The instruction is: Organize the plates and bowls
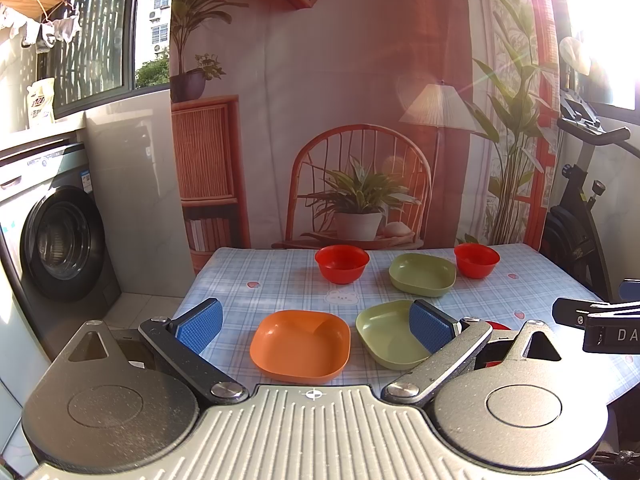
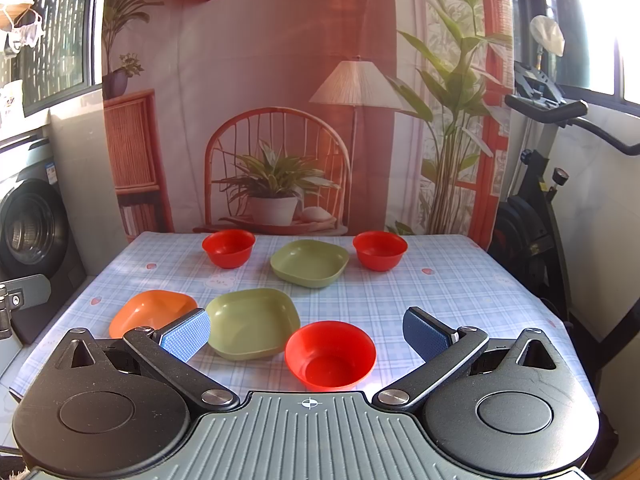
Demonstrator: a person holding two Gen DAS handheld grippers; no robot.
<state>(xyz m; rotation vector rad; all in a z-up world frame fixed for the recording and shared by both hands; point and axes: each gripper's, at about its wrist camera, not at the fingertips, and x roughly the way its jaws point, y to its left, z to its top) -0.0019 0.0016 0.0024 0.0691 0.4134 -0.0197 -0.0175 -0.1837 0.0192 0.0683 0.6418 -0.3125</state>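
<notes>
Plastic dishes sit spread out on the bench, which has a blue checked cloth on it. Close to the front are a square orange plastic plate, a square green plastic plate and a round red plastic bowl. At the back are two more round red bowls, one on the left and one on the right, with a second square green plate between them. Nothing is stacked yet.

Both claws are wide open and hold nothing. The left claw hangs over the orange plate. The right claw hangs over the near red bowl.

Things could go wrong from here. These dishes look light and smooth, so a claw that pinches only the thin rim may let one slip or tip over. The near green plate lies just beside the orange plate and the red bowl, so a finger coming down could bump it and push it away. The two claws are close together and could knock into each other. The near dishes are close to the front edge, so a hard push might send one off the bench.
</notes>
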